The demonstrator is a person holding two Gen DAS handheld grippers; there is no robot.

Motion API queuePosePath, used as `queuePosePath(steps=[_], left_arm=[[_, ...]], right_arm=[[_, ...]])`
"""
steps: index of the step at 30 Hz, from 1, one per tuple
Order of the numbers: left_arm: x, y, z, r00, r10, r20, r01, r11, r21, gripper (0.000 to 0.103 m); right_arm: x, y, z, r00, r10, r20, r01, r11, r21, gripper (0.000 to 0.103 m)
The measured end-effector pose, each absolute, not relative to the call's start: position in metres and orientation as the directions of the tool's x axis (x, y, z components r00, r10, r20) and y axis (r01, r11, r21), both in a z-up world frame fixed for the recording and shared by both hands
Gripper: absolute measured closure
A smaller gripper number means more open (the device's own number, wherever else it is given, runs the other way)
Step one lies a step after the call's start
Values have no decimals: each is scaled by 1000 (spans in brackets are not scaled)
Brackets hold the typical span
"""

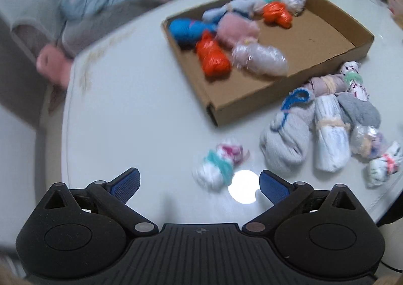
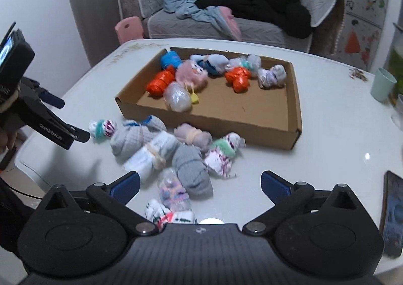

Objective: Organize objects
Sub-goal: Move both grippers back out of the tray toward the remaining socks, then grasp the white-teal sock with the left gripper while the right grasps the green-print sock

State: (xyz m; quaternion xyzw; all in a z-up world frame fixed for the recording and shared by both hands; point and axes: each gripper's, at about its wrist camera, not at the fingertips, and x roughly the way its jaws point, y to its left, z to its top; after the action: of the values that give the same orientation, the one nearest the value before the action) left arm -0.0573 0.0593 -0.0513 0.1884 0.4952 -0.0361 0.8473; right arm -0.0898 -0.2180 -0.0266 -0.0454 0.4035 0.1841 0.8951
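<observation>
A shallow cardboard box on the white table holds several bundles: orange, blue, pink and clear ones. Several rolled cloth bundles lie loose in front of it, among them a small white bundle with a teal band. My left gripper is open and empty, just short of that teal-banded bundle; it also shows in the right wrist view. My right gripper is open and empty above the near bundles, a grey roll between its fingers.
A mint cup stands at the table's right side and a phone lies near the right edge. A grey sofa with clothes and a pink stool stand beyond the table.
</observation>
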Motion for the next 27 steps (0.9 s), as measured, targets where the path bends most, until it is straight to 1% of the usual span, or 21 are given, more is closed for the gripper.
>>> queuePosePath(steps=[2, 4, 7, 9, 13, 16, 19, 21, 23, 24, 25, 26, 27], left_arm=[[-52, 63, -59, 518, 122, -847, 263, 919, 293, 1], [-51, 73, -66, 497, 126, -859, 246, 929, 278, 3], [-50, 86, -69, 477, 82, -875, 208, 957, 203, 4], [-49, 87, -69, 497, 69, -865, 215, 956, 200, 4], [-48, 78, -77, 509, 30, -860, 279, 940, 198, 5], [-48, 74, -85, 508, 29, -861, 316, 923, 218, 5], [-45, 77, -91, 501, 23, -865, 312, 927, 206, 7], [-44, 79, -94, 500, 17, -866, 302, 933, 193, 7], [-42, 81, -94, 501, 2, -866, 293, 941, 172, 9], [-41, 81, -94, 501, -8, -865, 292, 943, 161, 13], [-41, 80, -93, 502, -19, -865, 293, 944, 149, 21], [-42, 79, -92, 499, -33, -866, 296, 946, 134, 25], [-42, 78, -91, 492, -49, -869, 297, 948, 115, 34]], right_arm=[[-91, -212, -38, 577, 281, -767, -346, 935, 82, 1], [-93, -199, -53, 544, 241, -804, -333, 941, 56, 1], [-96, -187, -71, 534, 207, -820, -318, 948, 32, 1], [-101, -180, -79, 526, 200, -827, -320, 947, 26, 2], [-104, -175, -88, 518, 198, -832, -334, 943, 17, 3], [-104, -177, -93, 514, 196, -835, -325, 945, 21, 6], [-103, -176, -98, 512, 190, -838, -319, 948, 21, 13], [-102, -174, -100, 511, 191, -838, -316, 949, 24, 20], [-100, -173, -102, 516, 191, -835, -313, 950, 24, 20], [-100, -173, -102, 518, 192, -833, -312, 950, 25, 20], [-100, -173, -102, 520, 195, -832, -312, 950, 28, 21], [-100, -173, -102, 521, 198, -830, -313, 949, 30, 25], [-100, -173, -101, 525, 202, -827, -313, 949, 33, 33]])
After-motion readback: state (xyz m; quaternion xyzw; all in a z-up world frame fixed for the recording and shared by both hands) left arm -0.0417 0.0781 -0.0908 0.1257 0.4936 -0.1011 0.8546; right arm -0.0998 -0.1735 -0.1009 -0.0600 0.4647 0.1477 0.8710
